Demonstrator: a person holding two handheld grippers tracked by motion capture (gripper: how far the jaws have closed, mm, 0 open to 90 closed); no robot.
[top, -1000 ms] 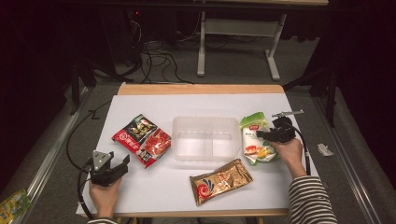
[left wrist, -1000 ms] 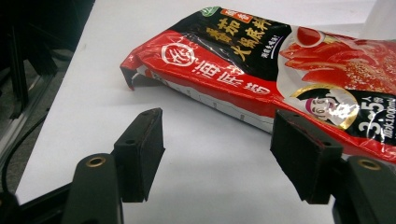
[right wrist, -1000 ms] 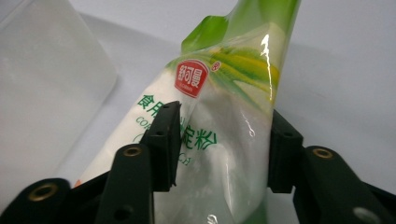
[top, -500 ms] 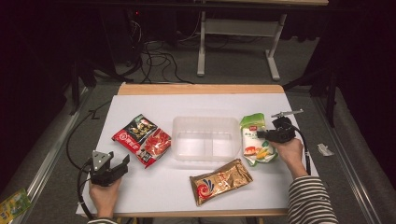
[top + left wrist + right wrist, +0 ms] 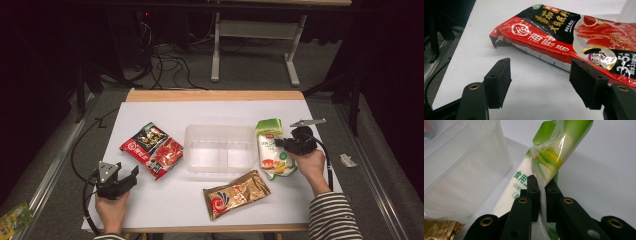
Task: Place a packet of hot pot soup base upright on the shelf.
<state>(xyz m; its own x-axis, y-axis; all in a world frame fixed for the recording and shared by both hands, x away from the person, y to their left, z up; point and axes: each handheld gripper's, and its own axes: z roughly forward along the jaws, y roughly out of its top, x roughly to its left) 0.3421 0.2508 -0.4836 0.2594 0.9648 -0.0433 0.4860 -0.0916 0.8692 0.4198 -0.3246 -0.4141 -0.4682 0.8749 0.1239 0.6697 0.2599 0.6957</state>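
At the left, near the front edge of the white table [image 5: 150, 210], the left gripper [image 5: 125, 176] is held low in a hand, well to the left of the clear plastic box [image 5: 221, 148] at the middle of the table. Its jaws are spread wide with nothing between them, and only bare table is seen in the gap in the left gripper view [image 5: 540, 85]. Just beyond the tips, between that gripper and the box, a red and black packet [image 5: 152, 148] is laid flat, one corner curled up [image 5: 574, 37].

The box is empty and stands upright, split into two compartments. In front of it, towards the person, a gold packet [image 5: 237, 194] is laid at a slant, its upper corner close to the box.

Just right of the box, a green and white pouch [image 5: 272, 147] is found, its long side near the box wall. The right gripper [image 5: 279, 144] has been brought in from the right, and its jaws have just been closing. In the right gripper view [image 5: 542, 195] they are pinched on the thin edge of the pouch [image 5: 544, 162], which is pressed between the pads and stands up between them.
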